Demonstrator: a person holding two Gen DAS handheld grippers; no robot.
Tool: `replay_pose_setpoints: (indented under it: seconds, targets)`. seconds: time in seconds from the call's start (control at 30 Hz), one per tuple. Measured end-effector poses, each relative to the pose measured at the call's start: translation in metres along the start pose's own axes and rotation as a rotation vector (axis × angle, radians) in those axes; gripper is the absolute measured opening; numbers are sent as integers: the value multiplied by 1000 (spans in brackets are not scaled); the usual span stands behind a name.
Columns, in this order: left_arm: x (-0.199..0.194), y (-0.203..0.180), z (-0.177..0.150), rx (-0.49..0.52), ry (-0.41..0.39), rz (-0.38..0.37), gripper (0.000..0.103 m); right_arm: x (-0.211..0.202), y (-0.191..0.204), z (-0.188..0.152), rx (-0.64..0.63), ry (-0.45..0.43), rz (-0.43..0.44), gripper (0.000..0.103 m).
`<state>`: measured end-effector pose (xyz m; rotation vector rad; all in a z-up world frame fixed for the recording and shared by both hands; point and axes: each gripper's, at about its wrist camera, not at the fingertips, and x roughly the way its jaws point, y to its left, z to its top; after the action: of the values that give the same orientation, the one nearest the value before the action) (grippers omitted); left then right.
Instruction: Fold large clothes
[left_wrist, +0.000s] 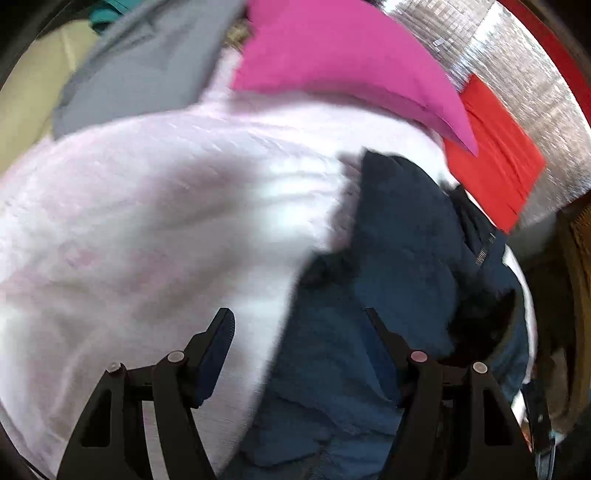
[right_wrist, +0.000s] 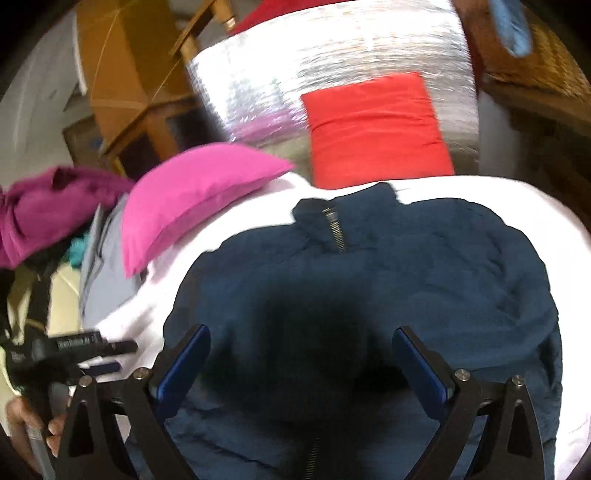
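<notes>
A dark blue zip jacket (right_wrist: 388, 280) lies on a white fluffy blanket (right_wrist: 155, 306), collar and zipper (right_wrist: 334, 230) at the far side. My right gripper (right_wrist: 301, 332) is open just above the jacket's middle, holding nothing. In the left wrist view the jacket (left_wrist: 388, 258) lies to the right on the white blanket (left_wrist: 147, 221). My left gripper (left_wrist: 301, 314) is open over the jacket's left edge, empty. The left gripper also shows in the right wrist view (right_wrist: 110, 356) at the lower left, its jaws apart.
A pink pillow (right_wrist: 192, 192) and a folded red cloth (right_wrist: 373, 129) lie beyond the jacket on a silver mat (right_wrist: 332, 48). A grey garment (left_wrist: 147, 62) and a magenta one (right_wrist: 48, 206) are piled at the left. Wooden furniture (right_wrist: 122, 74) stands behind.
</notes>
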<state>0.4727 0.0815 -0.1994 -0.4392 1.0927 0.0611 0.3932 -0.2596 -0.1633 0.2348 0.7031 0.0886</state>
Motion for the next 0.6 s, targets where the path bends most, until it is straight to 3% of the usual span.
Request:
replay_pose_setpoints:
  seconds: [0.07, 0.23, 0.33, 0.37, 0.43, 0.6]
  targets:
    - [-8, 4, 4, 8, -30, 28, 71, 9, 25, 1, -41, 23, -14, 101]
    - [-18, 13, 12, 3, -49, 20, 71, 47, 81, -7, -175, 82, -196, 102]
    - [-18, 16, 13, 4, -39, 5, 71, 69, 100, -16, -365, 127, -381, 100]
    - [-17, 16, 13, 6, -35, 1, 71, 66, 97, -16, -394, 96, -439, 100]
    - [-18, 15, 12, 12, -33, -4, 71, 47, 79, -10, -358, 43, -444, 100]
    - [-20, 7, 8, 47, -32, -31, 71, -3, -14, 19, -115, -28, -463, 100]
